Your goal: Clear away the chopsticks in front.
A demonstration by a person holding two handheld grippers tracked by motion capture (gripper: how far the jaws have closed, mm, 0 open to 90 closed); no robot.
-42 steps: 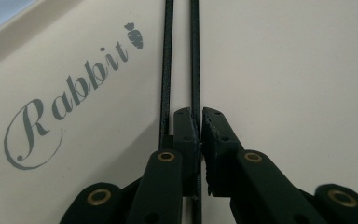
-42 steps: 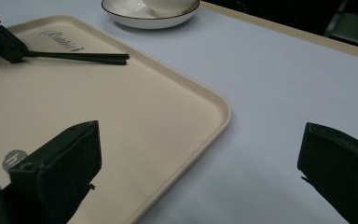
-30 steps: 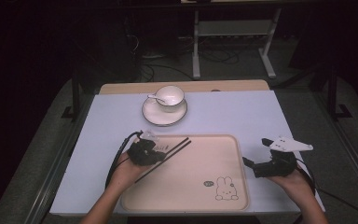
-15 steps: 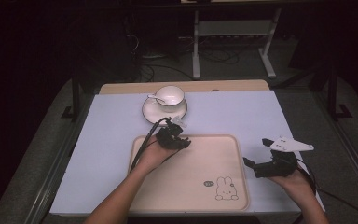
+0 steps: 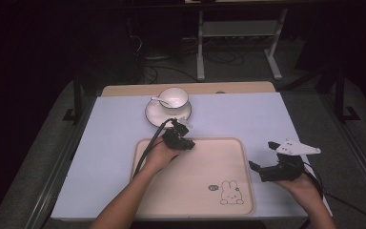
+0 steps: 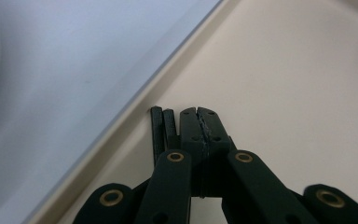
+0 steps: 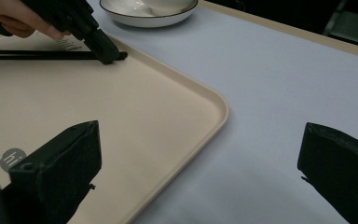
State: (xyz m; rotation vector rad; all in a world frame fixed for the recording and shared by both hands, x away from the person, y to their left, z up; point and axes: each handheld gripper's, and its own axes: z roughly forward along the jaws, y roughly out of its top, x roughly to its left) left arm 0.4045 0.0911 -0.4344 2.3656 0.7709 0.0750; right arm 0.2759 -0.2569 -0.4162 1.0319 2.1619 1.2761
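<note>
Since the earlier high-view frames, the left gripper is sitting farther along the tray's far edge, toward the cup and saucer, while the right gripper is idling at the tray's right edge. Left gripper view: its jaws are lying closed and empty, the black chopsticks lying just beside them against the far rim. Right gripper view: its jaws are standing open and empty; judged step, nudging the chopsticks, which next probably calls for opening to grasp them.

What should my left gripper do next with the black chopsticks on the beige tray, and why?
Probably open the left gripper and shift it sideways over the two black chopsticks. Its jaws are shut, and the stick ends lie beside them, not between, on the beige tray.
</note>
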